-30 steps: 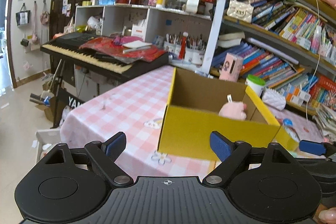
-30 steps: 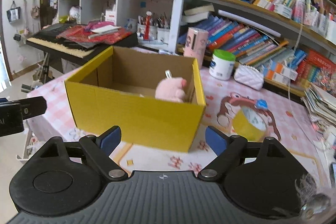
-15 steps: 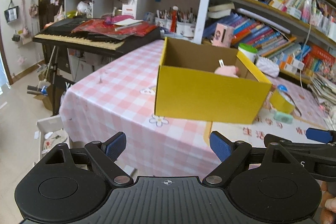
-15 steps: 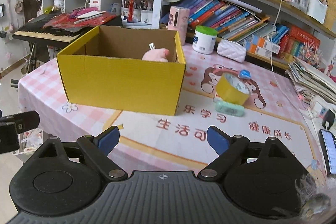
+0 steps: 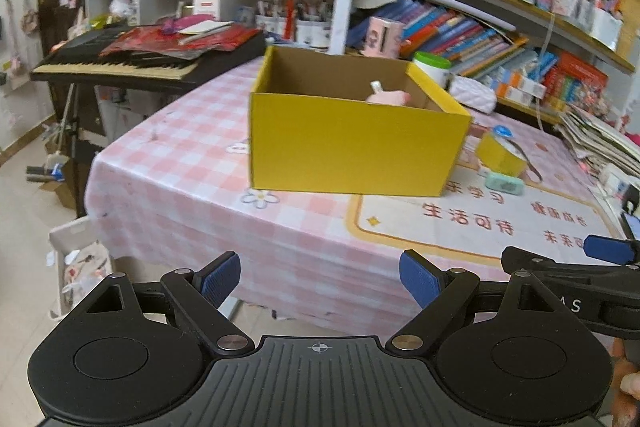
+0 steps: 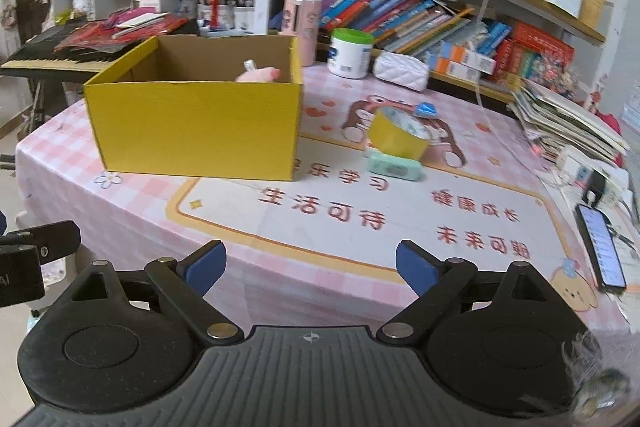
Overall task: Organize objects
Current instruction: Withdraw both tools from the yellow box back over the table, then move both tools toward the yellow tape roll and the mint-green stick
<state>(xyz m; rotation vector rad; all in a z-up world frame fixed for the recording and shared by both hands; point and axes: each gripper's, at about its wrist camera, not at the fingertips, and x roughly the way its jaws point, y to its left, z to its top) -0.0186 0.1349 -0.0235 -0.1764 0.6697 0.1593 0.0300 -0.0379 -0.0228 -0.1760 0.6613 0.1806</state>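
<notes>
Both grippers, left [image 5: 320,277] & right [image 6: 310,267], are wide open and empty; right jaws just opened further, nothing between. 1 box [image 6: 196,121] on table [image 6: 120,211], left half, 1 pink toy [image 6: 258,75] inside. Tape [image 6: 396,137] & mint case [image 6: 394,166], 1 each, lie ahead-right of the right gripper, which is nearer.

Table [image 6: 120,211] with yellow box [image 6: 196,131]

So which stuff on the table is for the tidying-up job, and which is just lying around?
For the job:
- yellow box
- pink toy already inside it
- yellow tape roll
- mint green case
- left gripper and right gripper, both open and empty

Probably just lying about:
- white jar
- white quilted pouch
- phone
- keyboard
</notes>
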